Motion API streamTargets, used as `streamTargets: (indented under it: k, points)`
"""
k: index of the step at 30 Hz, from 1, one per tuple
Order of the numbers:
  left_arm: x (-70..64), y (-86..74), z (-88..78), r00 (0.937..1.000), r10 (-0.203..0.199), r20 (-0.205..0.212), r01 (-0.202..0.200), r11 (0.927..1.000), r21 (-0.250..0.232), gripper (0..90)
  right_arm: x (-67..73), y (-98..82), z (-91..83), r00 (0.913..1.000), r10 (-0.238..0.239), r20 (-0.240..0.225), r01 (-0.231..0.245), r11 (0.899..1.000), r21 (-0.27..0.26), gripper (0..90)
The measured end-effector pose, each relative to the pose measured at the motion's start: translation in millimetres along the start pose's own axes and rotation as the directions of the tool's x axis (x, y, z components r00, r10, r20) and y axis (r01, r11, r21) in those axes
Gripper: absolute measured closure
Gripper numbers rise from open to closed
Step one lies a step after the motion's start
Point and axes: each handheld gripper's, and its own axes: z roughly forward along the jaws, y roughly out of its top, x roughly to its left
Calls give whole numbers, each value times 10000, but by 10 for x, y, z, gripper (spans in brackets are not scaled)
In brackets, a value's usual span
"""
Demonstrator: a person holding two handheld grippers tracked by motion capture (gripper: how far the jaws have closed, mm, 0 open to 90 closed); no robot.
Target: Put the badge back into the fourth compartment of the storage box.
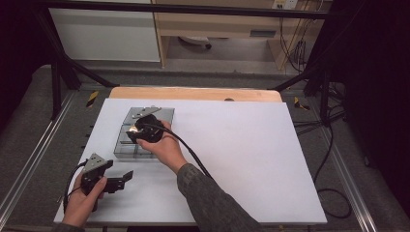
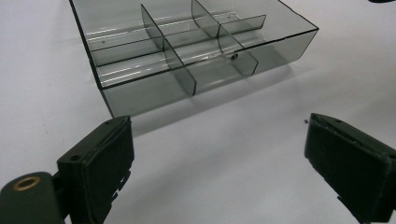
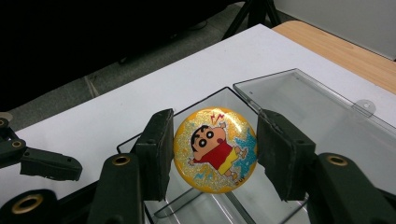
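A round yellow badge (image 3: 215,149) with a cartoon child in red sits between the pads of my right gripper (image 3: 214,154), which is shut on it. It hangs just above the smoky clear compartment box (image 3: 299,100). From above, the right gripper (image 1: 137,131) is over the left side of the box (image 1: 164,116), and the badge shows as a bright spot (image 1: 131,129). My left gripper (image 2: 217,158) is open with nothing between its jaws, low over the white sheet, facing the box (image 2: 196,51). In the high view it (image 1: 126,178) rests at the front left.
The box has several divided compartments and an opened lid (image 3: 322,107) lying flat behind it. The white sheet (image 1: 251,159) covers most of the wooden table (image 1: 193,93). A black cable (image 1: 193,154) trails from the right gripper. A dark frame surrounds the table.
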Motion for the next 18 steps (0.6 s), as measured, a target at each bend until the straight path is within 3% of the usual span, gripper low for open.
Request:
streamTargets:
  k: [18]
  points:
    - [1, -1, -5, 10000, 5, -12, -5, 10000, 28, 84, 125, 32, 112, 9992, -327, -211, 332, 9992, 209, 477]
